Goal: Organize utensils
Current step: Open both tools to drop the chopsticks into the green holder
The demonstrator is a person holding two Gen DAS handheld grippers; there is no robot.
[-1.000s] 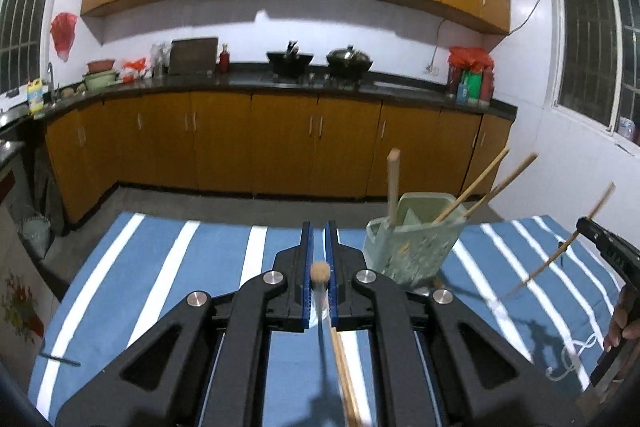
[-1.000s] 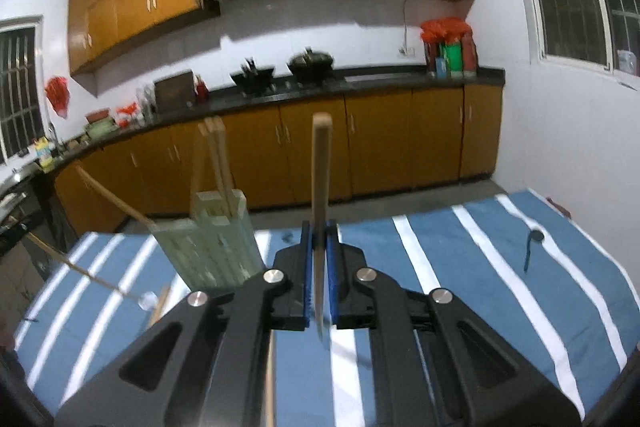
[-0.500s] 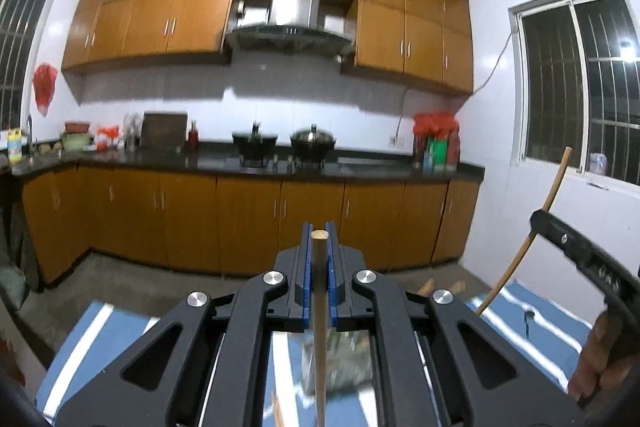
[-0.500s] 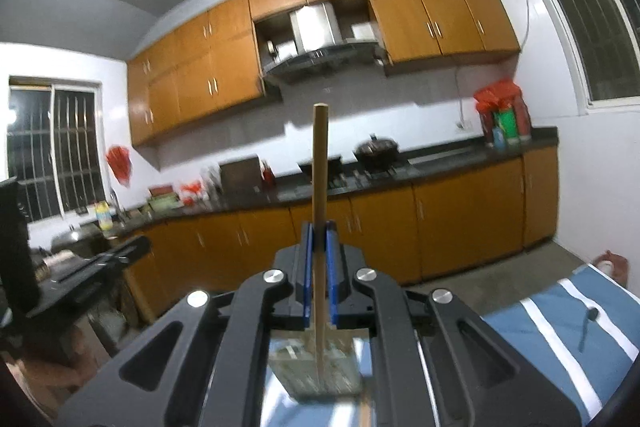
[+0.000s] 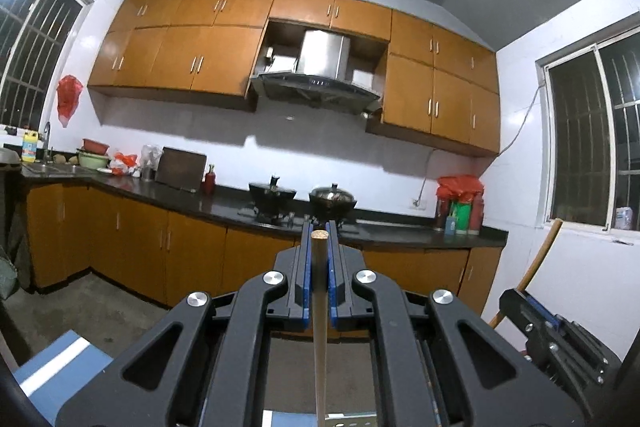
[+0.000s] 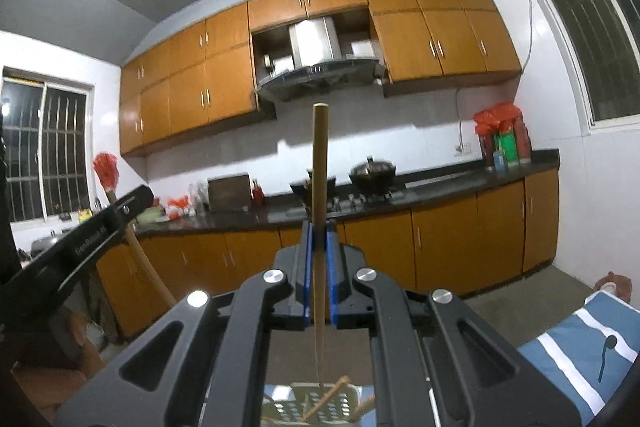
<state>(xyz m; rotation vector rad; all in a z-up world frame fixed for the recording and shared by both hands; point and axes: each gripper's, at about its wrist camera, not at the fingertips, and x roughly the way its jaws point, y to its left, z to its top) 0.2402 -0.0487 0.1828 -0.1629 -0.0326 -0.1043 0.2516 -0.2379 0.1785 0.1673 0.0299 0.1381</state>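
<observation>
My left gripper [image 5: 319, 239] is shut on a wooden chopstick [image 5: 319, 327] that runs down between the blue pads. My right gripper [image 6: 319, 235] is shut on another wooden chopstick [image 6: 319, 187] that stands upright, its tip over the pale green utensil basket [image 6: 320, 405] at the bottom edge. The basket holds several wooden sticks. Its rim also shows in the left wrist view [image 5: 344, 421]. The right gripper [image 5: 556, 335] with its stick shows at the lower right of the left wrist view. The left gripper [image 6: 80, 243] shows at the left of the right wrist view.
A blue and white striped cloth [image 6: 576, 347] covers the table, with a dark spoon [image 6: 606, 351] lying on it at the right. Behind are brown kitchen cabinets [image 5: 160, 247], a dark countertop with pots [image 5: 332, 197] and a range hood [image 5: 320, 83].
Both grippers have tilted upward and risen, so the table and basket dropped to the bottom of the views. Both still hold their chopsticks.
</observation>
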